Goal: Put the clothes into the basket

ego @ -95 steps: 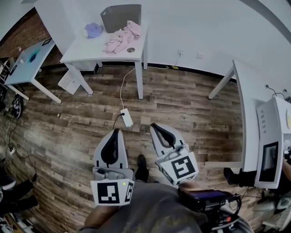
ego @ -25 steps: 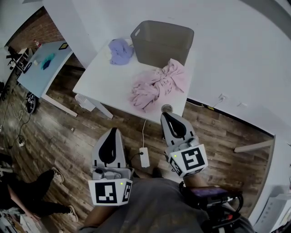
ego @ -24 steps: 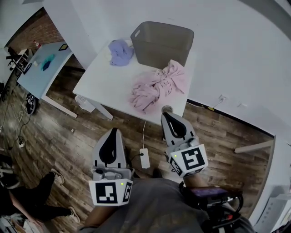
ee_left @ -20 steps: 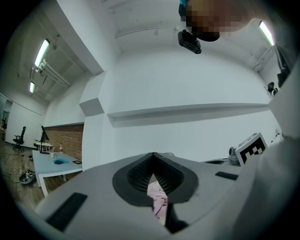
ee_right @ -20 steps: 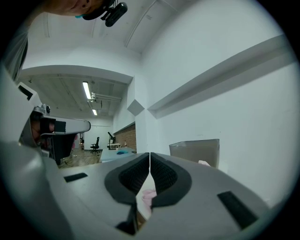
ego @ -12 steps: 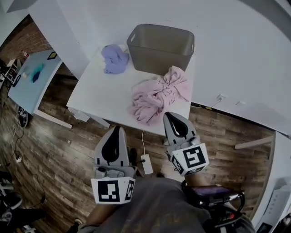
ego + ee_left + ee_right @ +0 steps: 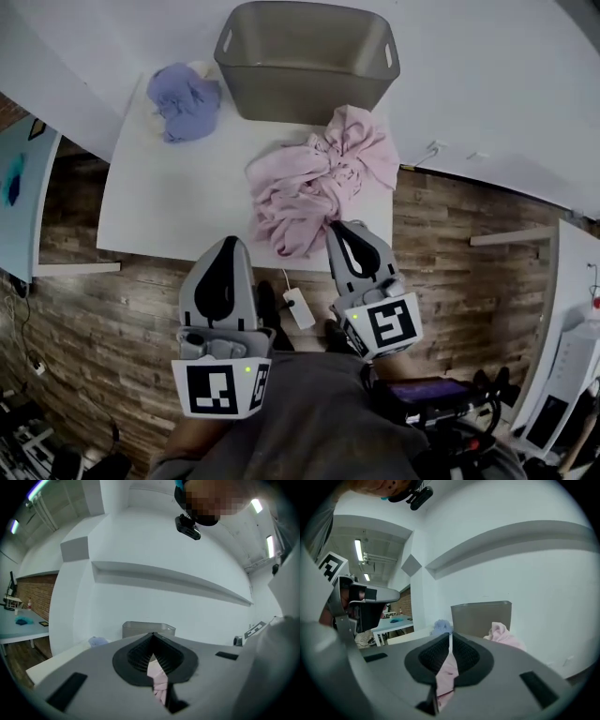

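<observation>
Lying crumpled by grey basket [image 7: 300,89], pink garment [image 7: 314,183]; left gripper [image 7: 228,244], right gripper [image 7: 339,230] clenched empty.

My left gripper [image 7: 228,246] and right gripper [image 7: 339,230] have matt grey plastic shells, with black ribbed pads [image 7: 138,657] that look rubbery. The basket [image 7: 305,56] is smooth, matt grey plastic. The pink garment [image 7: 319,178] is soft, crumpled cloth, and so is the lavender garment [image 7: 183,98]. The table [image 7: 169,206] top is smooth matt white. The floor [image 7: 450,244] is rough-grained wood plank.
</observation>
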A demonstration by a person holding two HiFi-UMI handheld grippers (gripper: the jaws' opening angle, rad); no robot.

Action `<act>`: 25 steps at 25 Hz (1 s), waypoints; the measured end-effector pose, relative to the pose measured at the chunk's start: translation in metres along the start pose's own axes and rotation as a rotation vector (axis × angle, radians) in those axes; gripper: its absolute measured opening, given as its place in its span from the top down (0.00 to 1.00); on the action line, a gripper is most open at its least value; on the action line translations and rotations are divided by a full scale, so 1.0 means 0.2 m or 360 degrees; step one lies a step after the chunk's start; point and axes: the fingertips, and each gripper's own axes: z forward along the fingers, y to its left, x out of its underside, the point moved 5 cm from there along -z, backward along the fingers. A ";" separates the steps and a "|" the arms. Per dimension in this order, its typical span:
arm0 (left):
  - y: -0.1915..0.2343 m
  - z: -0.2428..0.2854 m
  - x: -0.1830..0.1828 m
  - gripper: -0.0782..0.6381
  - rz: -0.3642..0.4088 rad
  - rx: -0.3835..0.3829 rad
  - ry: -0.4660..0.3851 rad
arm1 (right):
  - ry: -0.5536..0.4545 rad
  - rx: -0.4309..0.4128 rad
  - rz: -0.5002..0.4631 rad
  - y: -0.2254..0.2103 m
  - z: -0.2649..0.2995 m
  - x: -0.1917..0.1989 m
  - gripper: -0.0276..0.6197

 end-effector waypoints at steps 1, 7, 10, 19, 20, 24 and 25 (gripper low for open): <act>0.02 0.04 0.02 0.88 -0.0009 0.0038 0.0018 | 0.0030 0.0034 0.0020 0.00 0.02 0.03 0.94; 0.12 0.24 0.20 0.88 -0.0087 0.0231 0.0177 | 0.0159 0.0266 0.0155 -0.02 0.11 0.26 0.62; 0.15 0.30 0.33 0.88 -0.0120 0.0312 0.0271 | 0.0190 0.0368 0.0230 -0.03 0.17 0.37 0.39; 0.31 0.42 0.60 0.88 -0.0205 0.0395 0.0436 | 0.0337 0.0457 0.0531 -0.08 0.35 0.68 0.18; 0.32 0.42 0.62 0.88 -0.0207 0.0397 0.0448 | 0.0352 0.0464 0.0535 -0.08 0.36 0.71 0.18; 0.37 0.43 0.69 0.88 -0.0222 0.0402 0.0498 | 0.0419 0.0492 0.0541 -0.09 0.42 0.76 0.18; 0.38 0.43 0.70 0.88 -0.0226 0.0401 0.0508 | 0.0445 0.0502 0.0534 -0.10 0.43 0.77 0.18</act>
